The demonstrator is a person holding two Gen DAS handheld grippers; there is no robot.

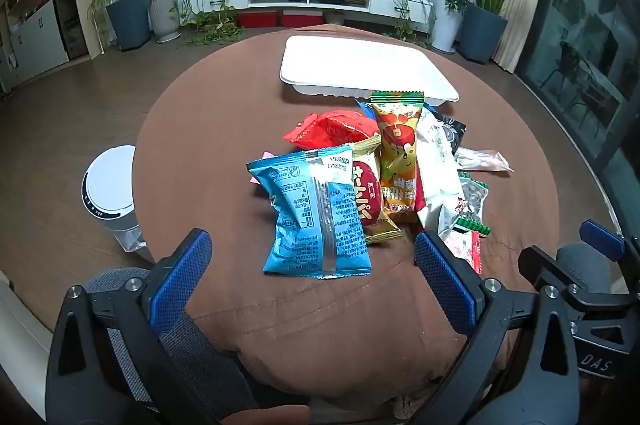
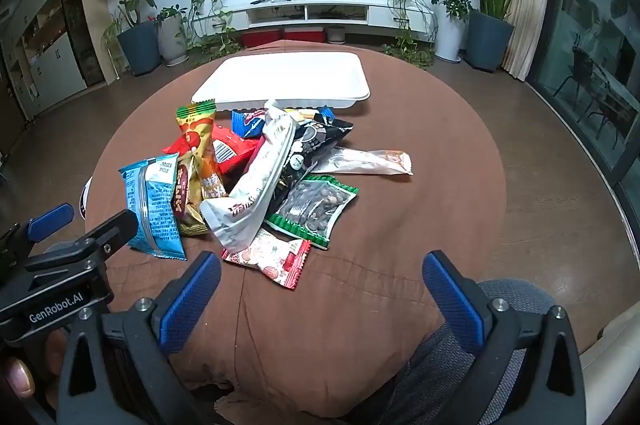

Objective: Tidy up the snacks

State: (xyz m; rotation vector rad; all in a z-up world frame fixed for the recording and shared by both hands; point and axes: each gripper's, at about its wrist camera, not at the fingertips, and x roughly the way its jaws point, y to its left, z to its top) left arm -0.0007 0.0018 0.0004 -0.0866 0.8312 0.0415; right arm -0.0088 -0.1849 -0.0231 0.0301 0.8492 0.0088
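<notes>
A heap of snack packets lies mid-table on a brown cloth. Nearest is a light blue packet (image 1: pixel 314 215) (image 2: pixel 154 203), with a red and gold packet (image 1: pixel 368 195) and a tall orange packet (image 1: pixel 396 157) beside it. A long white packet (image 2: pixel 256 181), a green-edged bag of dark nuts (image 2: pixel 314 207) and a small red and white packet (image 2: pixel 270 257) lie on the right side. Behind the heap stands a white tray (image 1: pixel 320 65) (image 2: pixel 348 81). My left gripper (image 1: pixel 312 265) and right gripper (image 2: pixel 320 285) hang open just short of the heap, both with nothing between the fingers.
The round table (image 1: pixel 200 145) ends close on all sides. A white lidded bin (image 1: pixel 110 185) stands on the floor at its left. Potted plants (image 2: pixel 138 37), a white TV shelf (image 2: pixel 304 13) and a wall screen lie beyond. A grey chair seat (image 2: pixel 516 305) sits below the grippers.
</notes>
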